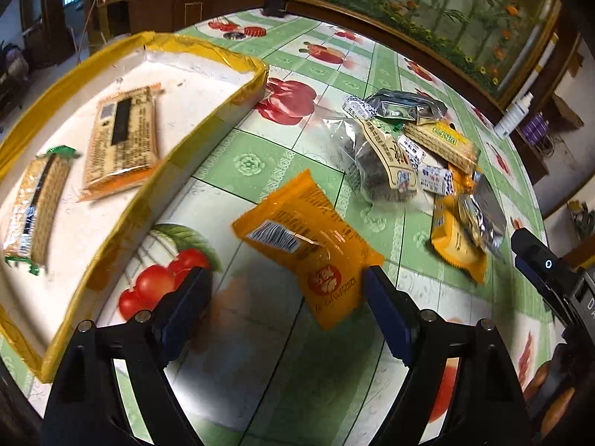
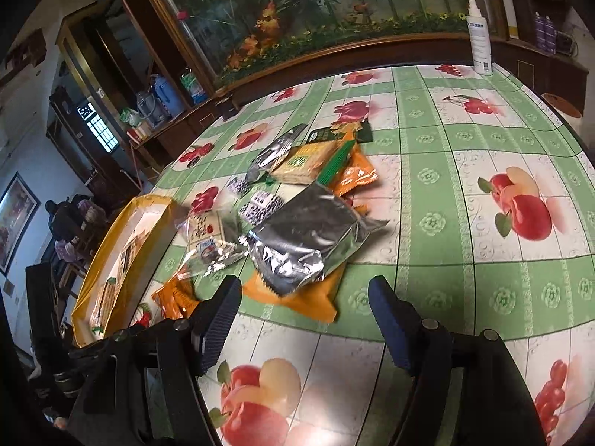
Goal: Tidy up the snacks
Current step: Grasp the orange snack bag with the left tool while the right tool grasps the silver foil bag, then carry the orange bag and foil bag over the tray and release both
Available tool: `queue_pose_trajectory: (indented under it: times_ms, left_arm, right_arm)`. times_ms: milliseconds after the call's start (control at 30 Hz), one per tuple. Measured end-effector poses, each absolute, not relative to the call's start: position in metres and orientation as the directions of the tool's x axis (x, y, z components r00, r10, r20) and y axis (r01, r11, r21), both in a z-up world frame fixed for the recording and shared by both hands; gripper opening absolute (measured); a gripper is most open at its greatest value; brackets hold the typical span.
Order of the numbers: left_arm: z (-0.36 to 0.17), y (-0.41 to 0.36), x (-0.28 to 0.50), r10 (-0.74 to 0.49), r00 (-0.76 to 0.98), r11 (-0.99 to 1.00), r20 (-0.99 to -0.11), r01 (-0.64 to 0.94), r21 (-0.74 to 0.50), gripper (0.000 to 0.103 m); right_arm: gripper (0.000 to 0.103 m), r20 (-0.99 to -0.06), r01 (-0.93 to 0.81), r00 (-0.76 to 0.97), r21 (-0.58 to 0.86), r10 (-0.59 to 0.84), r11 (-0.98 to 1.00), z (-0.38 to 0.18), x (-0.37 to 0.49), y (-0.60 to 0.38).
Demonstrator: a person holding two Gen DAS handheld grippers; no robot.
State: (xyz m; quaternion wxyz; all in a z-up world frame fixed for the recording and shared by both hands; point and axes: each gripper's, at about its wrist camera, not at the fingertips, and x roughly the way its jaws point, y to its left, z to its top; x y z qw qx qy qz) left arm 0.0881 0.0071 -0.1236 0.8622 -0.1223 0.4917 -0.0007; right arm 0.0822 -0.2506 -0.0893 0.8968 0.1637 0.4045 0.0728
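My left gripper (image 1: 286, 278) is open above the table, with an orange snack packet (image 1: 308, 241) lying just ahead between its fingers, untouched. To the left, a yellow-edged tray (image 1: 219, 119) holds two wafer packs (image 1: 122, 141). A pile of snacks (image 1: 409, 148) lies farther right. My right gripper (image 2: 305, 293) is open and empty, just short of a silver foil bag (image 2: 308, 238) that lies on an orange packet (image 2: 305, 297). The tray also shows in the right wrist view (image 2: 111, 245).
The table has a green checked fruit-print cloth (image 2: 465, 223). A white spray bottle (image 2: 481, 37) stands at the far edge. A wooden-framed flower painting (image 2: 316, 7) backs the table. The right gripper's body (image 1: 550, 278) shows at the left wrist view's right edge.
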Motion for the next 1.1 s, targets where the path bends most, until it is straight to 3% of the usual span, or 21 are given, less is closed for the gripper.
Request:
queue_pose_trajectory:
  times_ms: [267,367,467,533,567,767,833,1100]
  left_arm:
    - [-0.126,-0.004,0.109,-0.022,0.530,0.974,-0.847,-0.179,-0.137,0.086]
    - [-0.127,-0.009,0.114,0.000,0.537,0.985,-0.844,-0.143,-0.092,0.086]
    - [-0.130,-0.012,0.110,0.002,0.561,0.997,-0.828,-0.064,-0.042,0.085]
    - [-0.130,-0.012,0.103,-0.026,0.585,0.999,-0.811,-0.009,-0.039,0.078]
    - [-0.129,-0.010,0.100,-0.049,0.595,0.999,-0.802,0.017,-0.049,0.077]
    - [-0.123,0.010,0.089,-0.177,0.587,0.984,-0.790,0.091,-0.154,0.068]
    - [-0.121,0.015,0.086,-0.211,0.580,0.977,-0.787,0.103,-0.186,0.053]
    - [-0.109,0.015,0.069,-0.243,0.598,0.970,-0.764,0.152,-0.189,0.049]
  right_arm:
    - [0.081,-0.737,0.161,0.645,0.389,0.201,0.907,-0.100,0.127,-0.241]
    - [0.080,-0.755,0.183,0.641,0.324,0.136,0.928,-0.106,0.139,-0.236]
    - [0.069,-0.759,0.151,0.639,0.286,0.127,0.946,-0.110,0.137,-0.236]
    - [0.048,-0.763,0.142,0.636,0.263,0.115,0.954,-0.111,0.133,-0.240]
    - [0.046,-0.760,0.130,0.637,0.267,0.126,0.955,-0.111,0.130,-0.243]
    - [0.039,-0.750,0.101,0.639,0.304,0.172,0.947,-0.111,0.115,-0.259]
    - [0.036,-0.744,0.088,0.638,0.329,0.200,0.940,-0.111,0.111,-0.261]
    - [0.027,-0.715,0.049,0.641,0.403,0.281,0.914,-0.110,0.096,-0.265]
